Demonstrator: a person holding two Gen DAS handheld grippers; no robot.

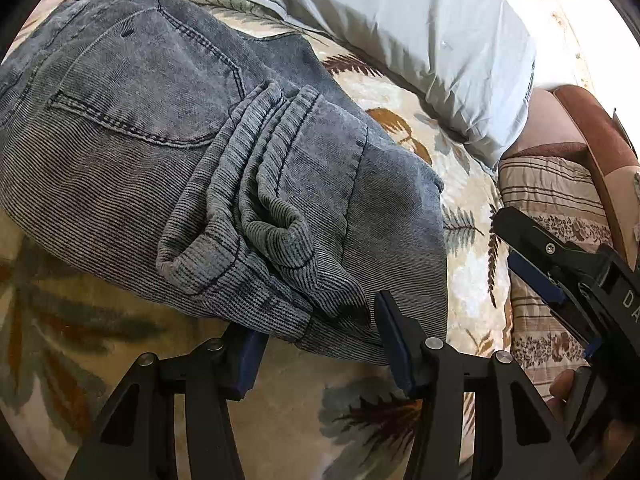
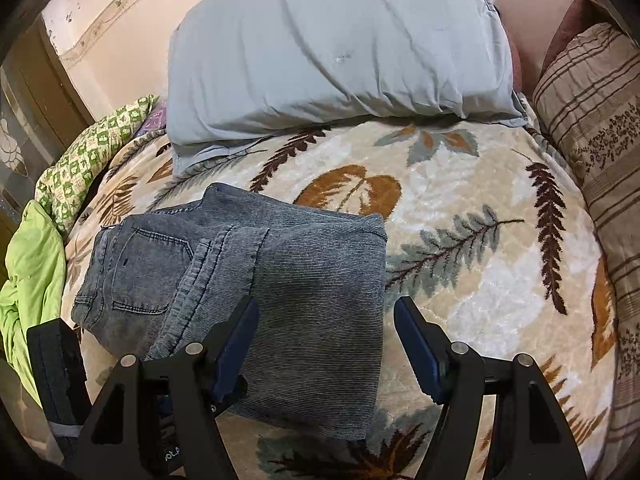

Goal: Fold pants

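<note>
Grey-blue corduroy pants [image 1: 168, 152] lie folded on the leaf-patterned blanket [image 1: 404, 120], leg hems stacked over the seat and back pocket. My left gripper [image 1: 320, 344] is open just above the near edge of the pants, empty. My right gripper [image 2: 326, 344] is open over the right part of the folded pants [image 2: 312, 280], also empty. The right gripper also shows at the right of the left wrist view [image 1: 560, 276]. The left gripper's body shows at the lower left of the right wrist view [image 2: 56, 376].
A pale blue pillow [image 2: 340, 48] lies at the far side of the bed. A striped brown cushion [image 2: 592, 128] stands on the right. A green patterned cloth [image 2: 92, 156] and a lime cloth [image 2: 32, 276] lie at the left edge. The blanket [image 2: 480, 200] shows right of the pants.
</note>
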